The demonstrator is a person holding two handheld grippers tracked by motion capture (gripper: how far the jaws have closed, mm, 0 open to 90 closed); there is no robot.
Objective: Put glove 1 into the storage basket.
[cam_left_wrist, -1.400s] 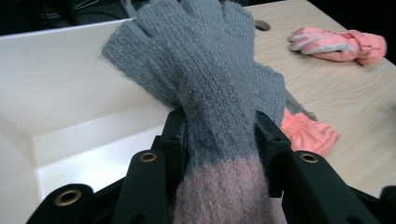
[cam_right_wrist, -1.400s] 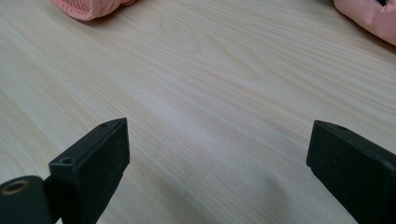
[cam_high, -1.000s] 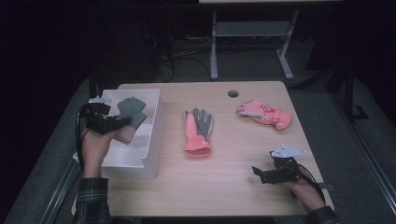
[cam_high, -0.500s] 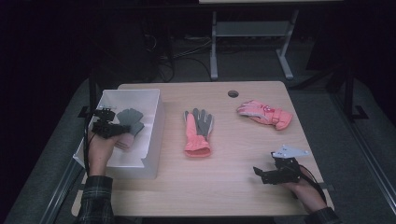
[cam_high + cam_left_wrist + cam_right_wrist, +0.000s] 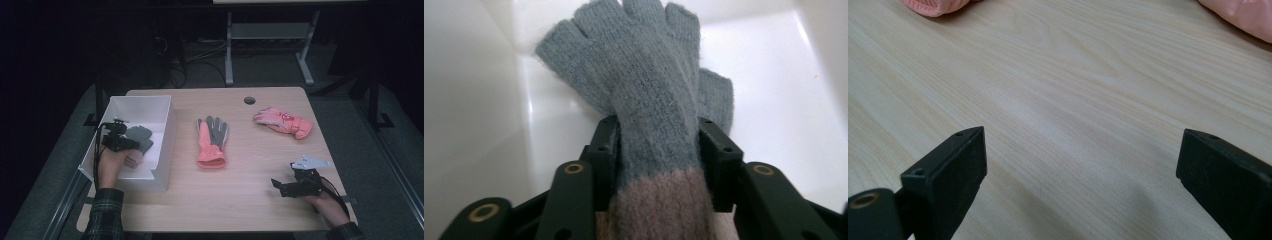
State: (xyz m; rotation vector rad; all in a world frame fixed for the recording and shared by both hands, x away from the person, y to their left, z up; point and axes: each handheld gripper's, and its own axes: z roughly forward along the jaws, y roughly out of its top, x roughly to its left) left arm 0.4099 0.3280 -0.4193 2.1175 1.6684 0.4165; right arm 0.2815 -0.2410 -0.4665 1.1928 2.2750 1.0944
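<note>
A grey knit glove with a dusty pink cuff lies on the floor of the white bin at the table's left. My left gripper is down inside the bin. In the left gripper view the glove runs between the jaws of my left gripper, near the cuff. The pads still touch its sides, and the jaws have just been opening. My right gripper rests at the front right of the table, open and holding nothing. In the right gripper view, bare wood shows between the jaws of my right gripper.
A pink glove with a grey palm lies at the middle of the table. A pink mitten lies at the back right. A round cable hole sits near the far edge. A metal stand is on the floor behind.
My left gripper has sunk from above the bin's rim down into the bin, taking the grey glove to the floor. The right gripper has stayed where it was.
</note>
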